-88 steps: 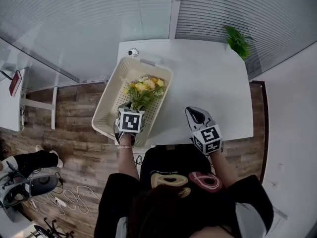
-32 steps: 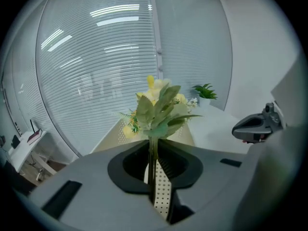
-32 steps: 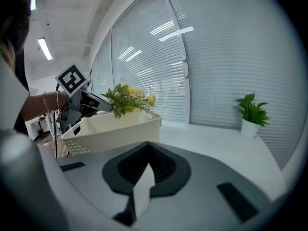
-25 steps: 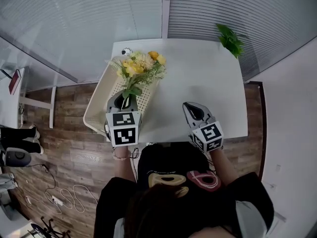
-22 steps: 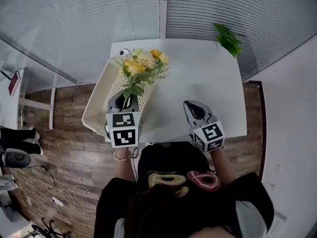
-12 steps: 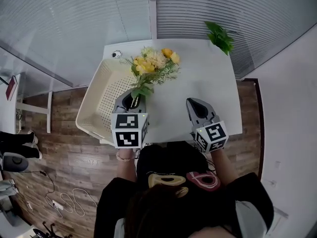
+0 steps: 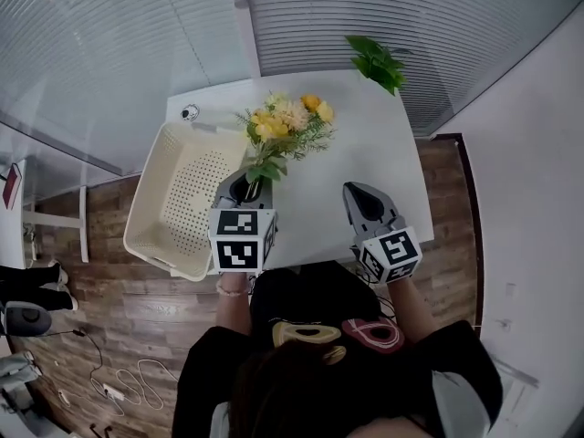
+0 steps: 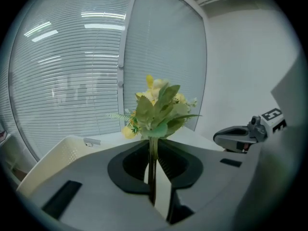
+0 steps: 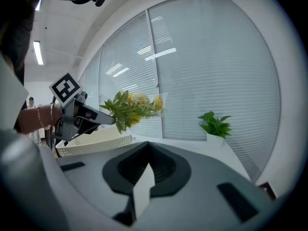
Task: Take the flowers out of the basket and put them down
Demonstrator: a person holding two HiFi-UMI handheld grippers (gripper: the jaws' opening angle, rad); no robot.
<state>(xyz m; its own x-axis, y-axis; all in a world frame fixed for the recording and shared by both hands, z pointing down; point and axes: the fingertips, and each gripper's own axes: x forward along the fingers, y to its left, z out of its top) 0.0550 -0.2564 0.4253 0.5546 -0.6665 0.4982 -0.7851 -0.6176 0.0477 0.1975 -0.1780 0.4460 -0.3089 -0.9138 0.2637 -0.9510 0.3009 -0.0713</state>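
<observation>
Head view: the left gripper (image 7: 248,186) pinches the flowers (image 7: 285,126) by the stems, holding them out of the basket (image 7: 146,213) and over the table (image 7: 374,149), just right of the basket's rim. The basket overhangs the table's left edge. Bare tabletop lies between the bouquet and the right gripper (image 7: 363,199) at the near edge; a plant (image 7: 376,60) stands at the far right corner.

Left gripper view: only here do the jaws show pressed on the thin stems (image 8: 153,153), blooms upright above them.

Right gripper view: its own jaws are pressed together with nothing between them. From the side the bouquet hangs clear above the basket's rim, with open table stretching to the plant.
</observation>
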